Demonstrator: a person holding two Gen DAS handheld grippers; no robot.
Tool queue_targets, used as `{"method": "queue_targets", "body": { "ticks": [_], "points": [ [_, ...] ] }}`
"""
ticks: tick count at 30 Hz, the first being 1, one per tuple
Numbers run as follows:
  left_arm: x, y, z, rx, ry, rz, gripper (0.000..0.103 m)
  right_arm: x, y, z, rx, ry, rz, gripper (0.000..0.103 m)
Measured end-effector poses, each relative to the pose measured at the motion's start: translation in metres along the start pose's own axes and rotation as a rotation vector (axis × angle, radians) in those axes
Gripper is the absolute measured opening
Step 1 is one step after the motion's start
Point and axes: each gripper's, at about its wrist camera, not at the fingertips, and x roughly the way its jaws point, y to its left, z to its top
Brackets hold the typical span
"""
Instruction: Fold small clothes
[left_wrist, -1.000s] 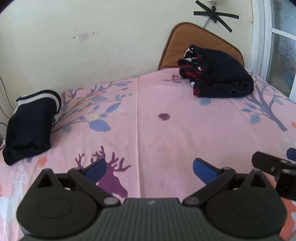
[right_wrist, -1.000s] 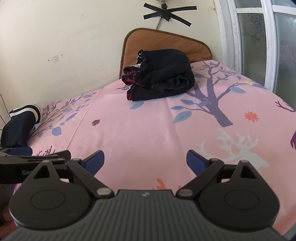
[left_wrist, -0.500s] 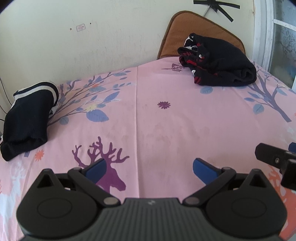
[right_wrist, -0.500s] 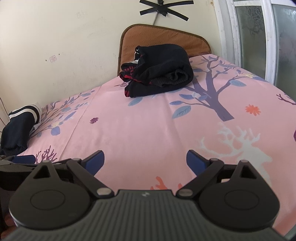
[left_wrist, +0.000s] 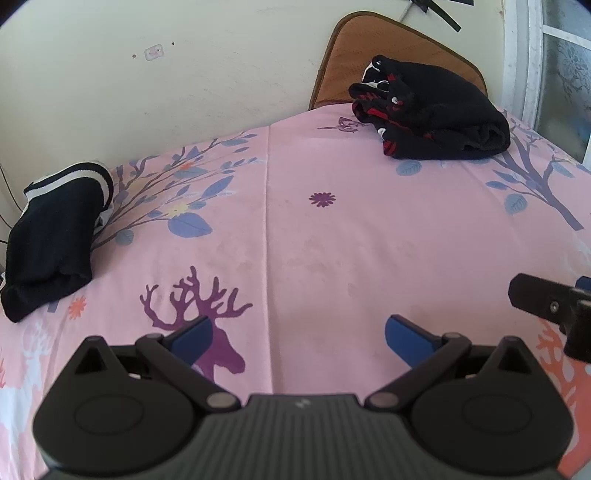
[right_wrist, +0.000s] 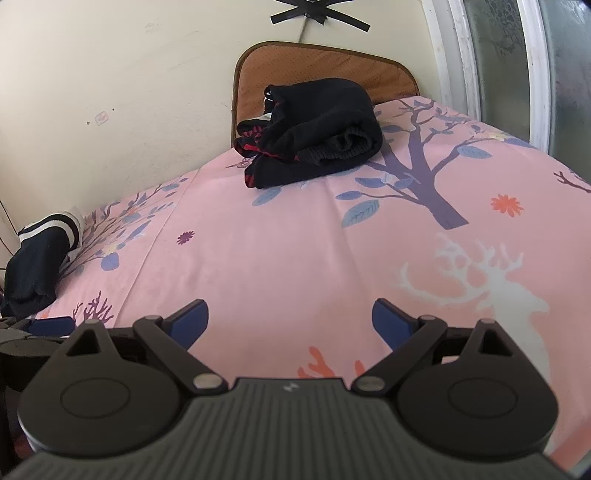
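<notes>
Pink deer-print bedsheet (left_wrist: 332, 240); crumpled black-and-red garment (right_wrist: 314, 136) far end, unfolded. Left gripper (left_wrist: 297, 338), right gripper (right_wrist: 290, 319): both released, empty. Advised: grasp hem edges, spread flat first.

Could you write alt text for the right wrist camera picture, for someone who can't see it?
Open, empty right tongs hover over a pink bedsheet printed with trees and deer. A crumpled black and red garment lies at the far end against a brown cushion; a folded black garment with white stripes rests at the left edge.
</notes>
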Motion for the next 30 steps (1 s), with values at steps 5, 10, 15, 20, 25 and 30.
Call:
{"method": "queue_targets", "body": {
  "ticks": [5,10,15,20,25,30],
  "points": [
    [0.0004,-0.0003,-0.0009,0.002,0.005,-0.001,0.103,-0.0004,-0.0009,-0.0001,0.007,0.001,0.001,0.097],
    [0.0009,0.0008,-0.0008,-0.006,0.007,0.005,0.103,-0.0008,-0.0018,0.0004,0.012,0.002,0.001,0.097],
    [0.0015,0.0028,-0.0012,-0.016,0.013,0.006,0.103,-0.0012,-0.0023,0.0011,0.017,-0.001,0.005,0.097],
    [0.0018,0.0035,-0.001,-0.019,0.017,0.005,0.103,-0.0017,-0.0014,0.0028,0.025,-0.003,0.02,0.097],
    [0.0021,0.0052,-0.0007,-0.025,0.019,0.004,0.103,-0.0024,0.0001,0.0034,0.022,-0.002,0.025,0.097],
    [0.0021,0.0056,-0.0012,-0.025,0.019,0.005,0.103,-0.0012,0.0009,0.0037,0.021,0.001,0.028,0.097]
  ]
}}
